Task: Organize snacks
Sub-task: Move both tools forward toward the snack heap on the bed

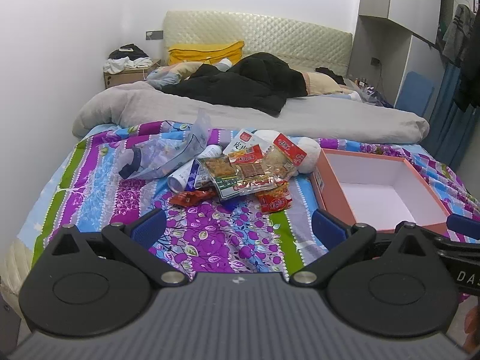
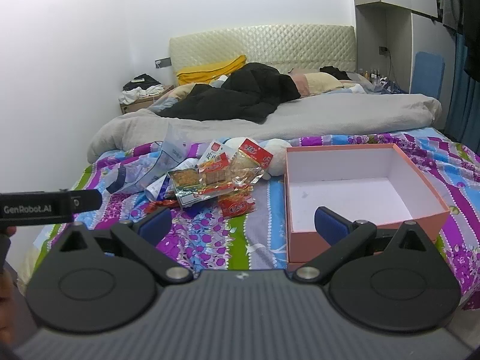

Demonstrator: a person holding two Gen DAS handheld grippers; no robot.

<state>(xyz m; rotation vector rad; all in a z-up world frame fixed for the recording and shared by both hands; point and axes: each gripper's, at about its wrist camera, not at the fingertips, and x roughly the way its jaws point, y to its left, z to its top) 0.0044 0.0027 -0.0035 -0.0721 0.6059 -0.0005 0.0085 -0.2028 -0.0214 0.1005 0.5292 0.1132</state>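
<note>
Snacks (image 1: 246,168) beside box (image 2: 354,192); both grippers' fingers wide, empty; box floor only in right view.

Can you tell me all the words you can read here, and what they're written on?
"GenRobot.AI": on the left gripper, seen from the right wrist view.
"DAS": cut off at the picture's edge, on the right gripper, seen from the left wrist view.
Snack packets: red labels with Chinese writing, too small and blurred to read.
Box: no words visible here; a side label in the left view is too small.

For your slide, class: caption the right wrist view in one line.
Open right gripper above floral sheet, snack pile left, empty pink box right.
</note>
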